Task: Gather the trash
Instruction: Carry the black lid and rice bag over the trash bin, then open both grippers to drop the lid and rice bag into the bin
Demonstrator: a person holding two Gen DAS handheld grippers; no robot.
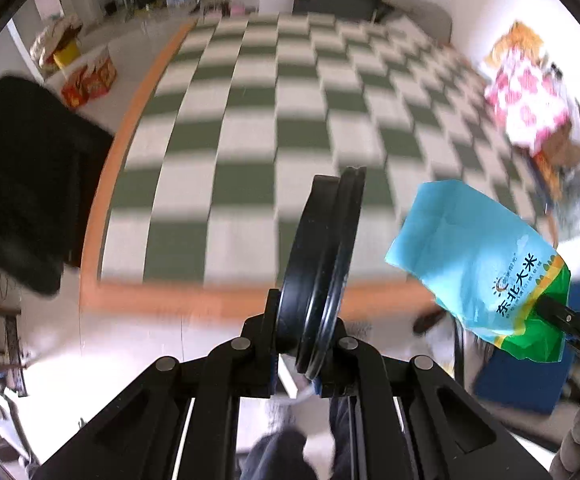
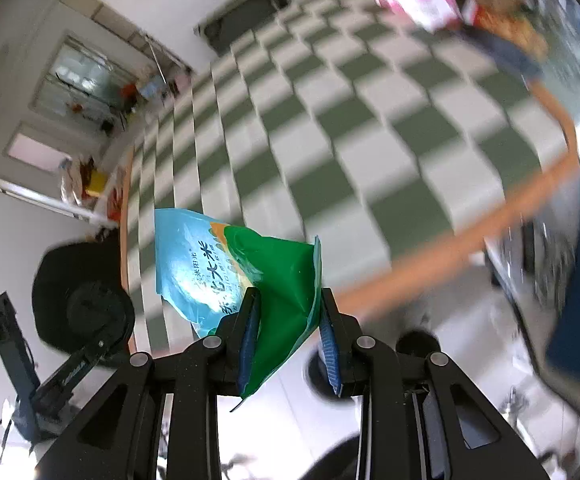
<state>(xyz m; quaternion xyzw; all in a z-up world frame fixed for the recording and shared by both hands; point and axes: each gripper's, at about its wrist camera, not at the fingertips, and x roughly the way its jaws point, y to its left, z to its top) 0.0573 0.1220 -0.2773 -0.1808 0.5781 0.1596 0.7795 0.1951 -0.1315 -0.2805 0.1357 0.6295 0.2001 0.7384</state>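
1. Green-and-white checkered mat [image 1: 274,120] with an orange border covers the floor below me, reaching to the far white wall; both views are smeared by blur.
2. At the far left of the mat sit red-and-yellow cartons [image 1: 90,80] and a yellow bin [image 1: 66,54]. At the far right lies a heap with a pink-and-white flowered cloth [image 1: 525,100] over cardboard.
3. Near left, a black bag [image 1: 26,184] gapes beside the mat's edge; near right, a blue box [image 1: 529,376] stands on the pale floor just off the border.
4. My left gripper [image 1: 321,264] is clenched on a black round lid [image 1: 325,268], held edge-on above the near border.
5. My right gripper [image 2: 288,312] grasps a blue-and-green plastic rice bag [image 2: 226,272], its green end pinched between the blue pads [image 2: 250,340], the blue end sticking out to the left above the mat.
6. On the bag I read large dark characters, 东北大米, beside a small sun logo; the smaller print is too blurred.
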